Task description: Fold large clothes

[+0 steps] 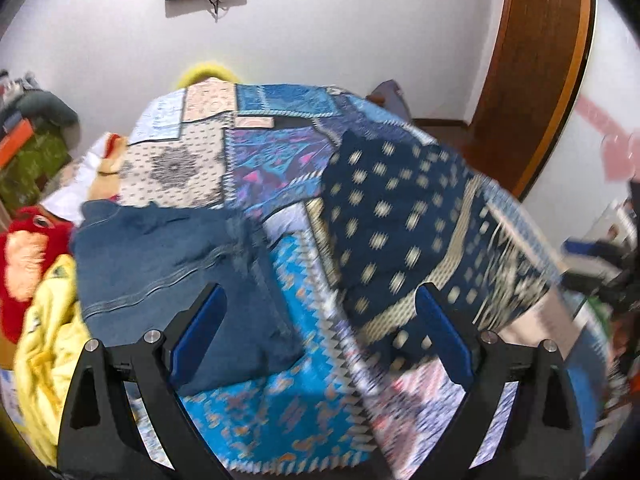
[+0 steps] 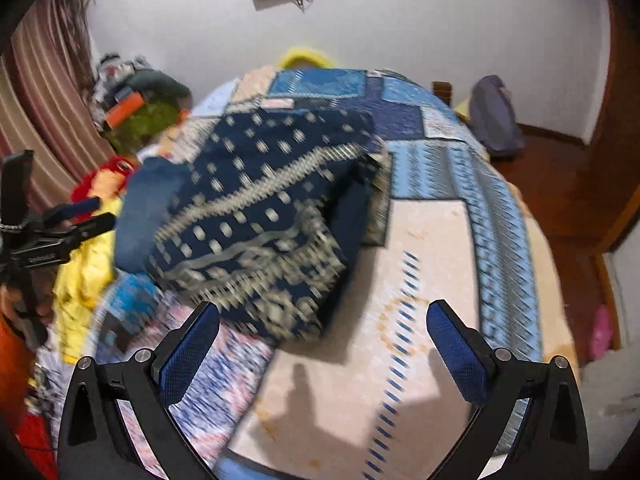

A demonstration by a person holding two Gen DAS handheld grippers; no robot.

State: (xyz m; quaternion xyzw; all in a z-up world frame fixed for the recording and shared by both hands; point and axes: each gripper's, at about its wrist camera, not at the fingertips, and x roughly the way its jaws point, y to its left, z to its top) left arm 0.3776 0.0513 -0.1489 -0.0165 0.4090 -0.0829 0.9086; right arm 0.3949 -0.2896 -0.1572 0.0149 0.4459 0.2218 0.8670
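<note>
Bed w/ patchwork quilt (image 1: 280,152) fills both views. Navy patterned cloth (image 2: 260,216) lies bunched on it, mid-bed, blurred. Folded denim garment (image 1: 168,272) sits just beside it on the cloth's left, near the yellow fabric (image 1: 48,344) and red plush (image 1: 24,256) at the bed edge. Both grippers angle down over the quilt: left gripper (image 1: 320,312) jaws wide apart, nothing btwn them; right gripper (image 2: 324,328) jaws apart too, empty, cloth just ahead. Backpack (image 2: 496,120) on floor by far wall.
</note>
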